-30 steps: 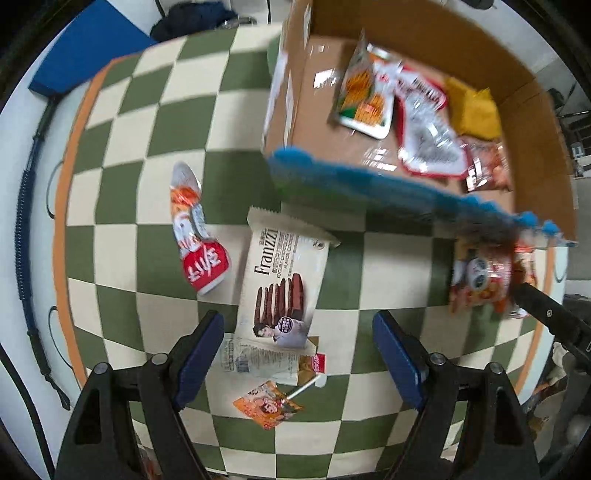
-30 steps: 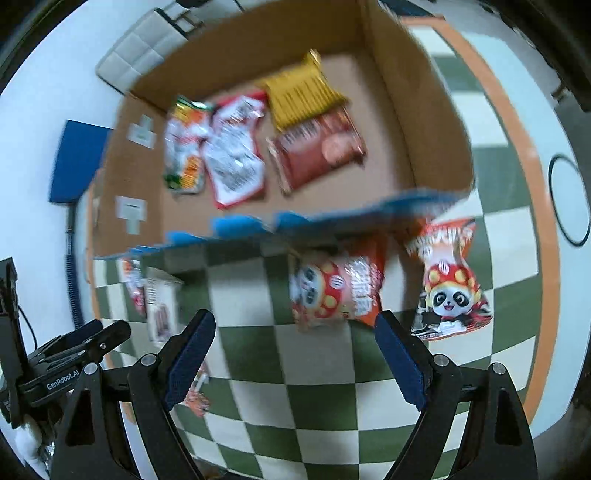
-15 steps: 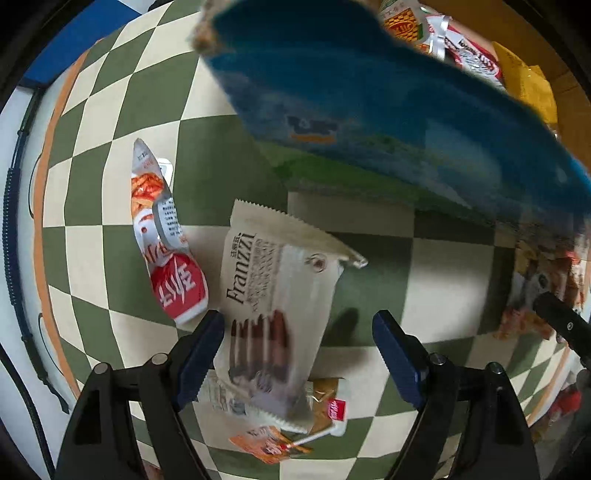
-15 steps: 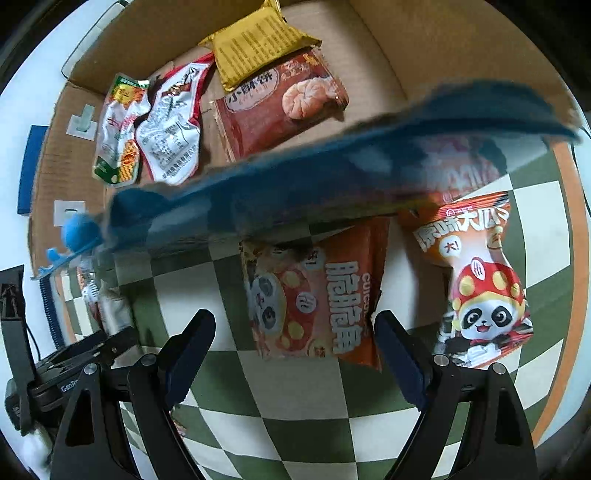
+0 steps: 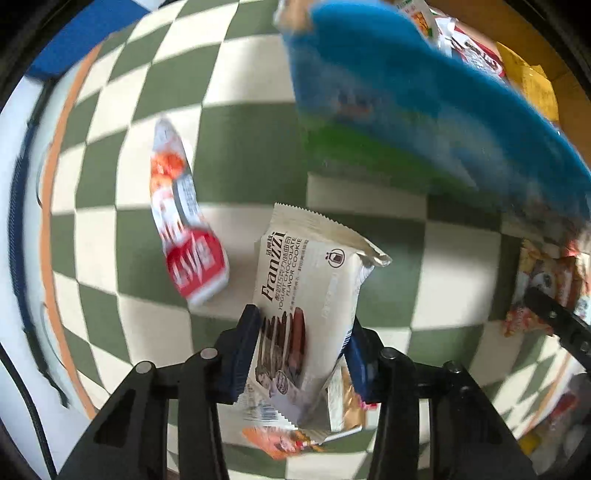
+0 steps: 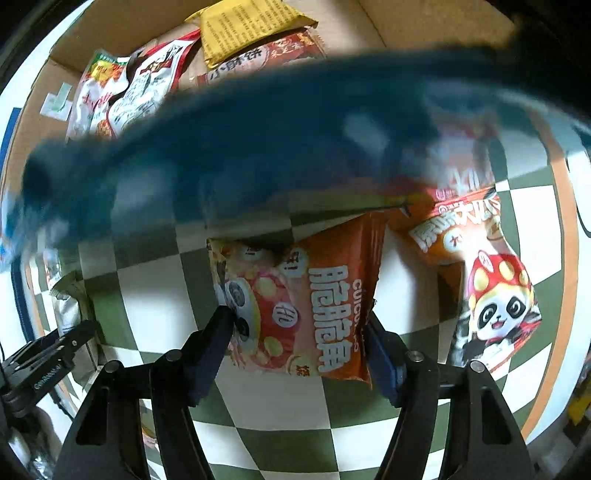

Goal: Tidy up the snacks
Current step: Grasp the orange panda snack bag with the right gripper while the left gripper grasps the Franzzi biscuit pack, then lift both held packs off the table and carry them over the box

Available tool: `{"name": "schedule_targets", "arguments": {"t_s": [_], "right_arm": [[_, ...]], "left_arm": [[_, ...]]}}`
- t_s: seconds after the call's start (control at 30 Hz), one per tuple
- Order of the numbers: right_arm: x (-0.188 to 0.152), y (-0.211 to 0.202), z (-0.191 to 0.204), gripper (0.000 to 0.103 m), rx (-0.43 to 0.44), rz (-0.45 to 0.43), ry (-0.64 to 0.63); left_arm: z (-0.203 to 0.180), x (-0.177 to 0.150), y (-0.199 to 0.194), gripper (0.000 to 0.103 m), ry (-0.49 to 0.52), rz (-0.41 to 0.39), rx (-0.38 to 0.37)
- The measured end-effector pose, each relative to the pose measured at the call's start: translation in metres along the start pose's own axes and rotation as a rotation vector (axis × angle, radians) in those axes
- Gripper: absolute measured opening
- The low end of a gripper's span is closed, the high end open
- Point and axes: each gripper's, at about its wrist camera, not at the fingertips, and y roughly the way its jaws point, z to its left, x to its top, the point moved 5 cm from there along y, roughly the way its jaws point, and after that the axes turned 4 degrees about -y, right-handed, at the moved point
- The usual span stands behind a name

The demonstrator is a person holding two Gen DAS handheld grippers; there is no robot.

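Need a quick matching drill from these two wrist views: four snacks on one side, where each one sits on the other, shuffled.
Things
1. Franzzi cookie pack
2. orange panda crisp bag
3. yellow packet
4. red-and-white sachet

Places
A. inside the cardboard box
B. between the left tool's fingers
C. flat on the checked cloth, beside the cookie pack
D. between the right tool's fingers

Pairs: 1-B, 2-D, 3-A, 4-C
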Motion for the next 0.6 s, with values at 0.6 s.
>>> {"name": "schedule_targets", "arguments": {"t_s": [0.6], "right_arm": [[-0.074,0.014,0.011,0.065,0.053,0.105,-0.058]], "left_arm": [[0.02,-0.05,0.021,0.045,-0.007,0.077,-0.085]]}}
